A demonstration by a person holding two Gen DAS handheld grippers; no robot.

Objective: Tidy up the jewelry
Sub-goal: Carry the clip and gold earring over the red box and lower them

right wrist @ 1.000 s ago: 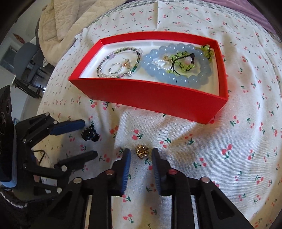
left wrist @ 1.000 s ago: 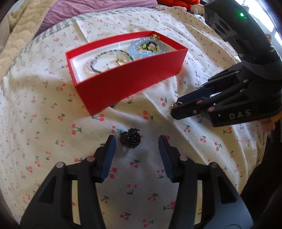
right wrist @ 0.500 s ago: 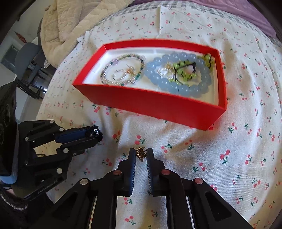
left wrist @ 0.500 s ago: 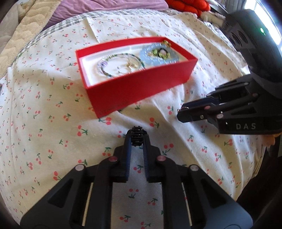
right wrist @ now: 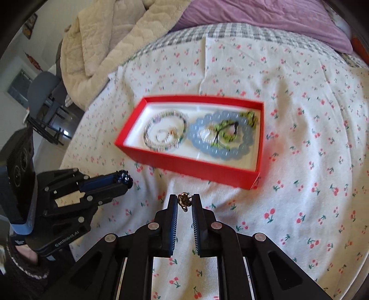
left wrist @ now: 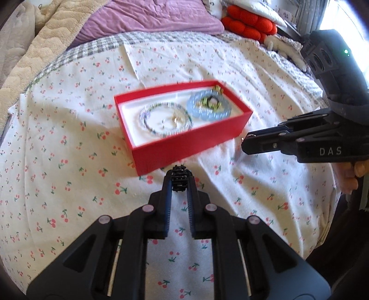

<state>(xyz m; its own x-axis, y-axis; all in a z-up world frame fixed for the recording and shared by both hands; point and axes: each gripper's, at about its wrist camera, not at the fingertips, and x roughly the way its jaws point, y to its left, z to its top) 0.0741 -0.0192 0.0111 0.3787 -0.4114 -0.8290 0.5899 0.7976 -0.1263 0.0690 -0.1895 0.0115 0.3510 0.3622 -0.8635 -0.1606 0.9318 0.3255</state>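
A red jewelry box (left wrist: 191,140) (right wrist: 184,167) sits on the cherry-print sheet and holds a light blue bead bracelet (left wrist: 208,108) (right wrist: 221,136), a thin beaded bracelet (left wrist: 165,120) (right wrist: 165,132) and small pieces. My left gripper (left wrist: 179,178) is shut on a small black hair clip (left wrist: 179,176), lifted just in front of the box; it also shows at left in the right wrist view (right wrist: 124,178). My right gripper (right wrist: 185,200) is shut on a small gold ring (right wrist: 184,200), raised in front of the box; it also shows at right in the left wrist view (left wrist: 246,143).
The bed is covered by a white cherry-print sheet (left wrist: 69,138). A beige blanket (right wrist: 110,39) and purple pillow (left wrist: 147,20) lie at the far side. Red cushions (left wrist: 249,25) sit at the far right. A chair (right wrist: 43,92) stands off the bed's left edge.
Both grippers closed on their items, the left on the black clip, the right on the gold ring. Both have since lifted off the sheet, so the box looks farther away.
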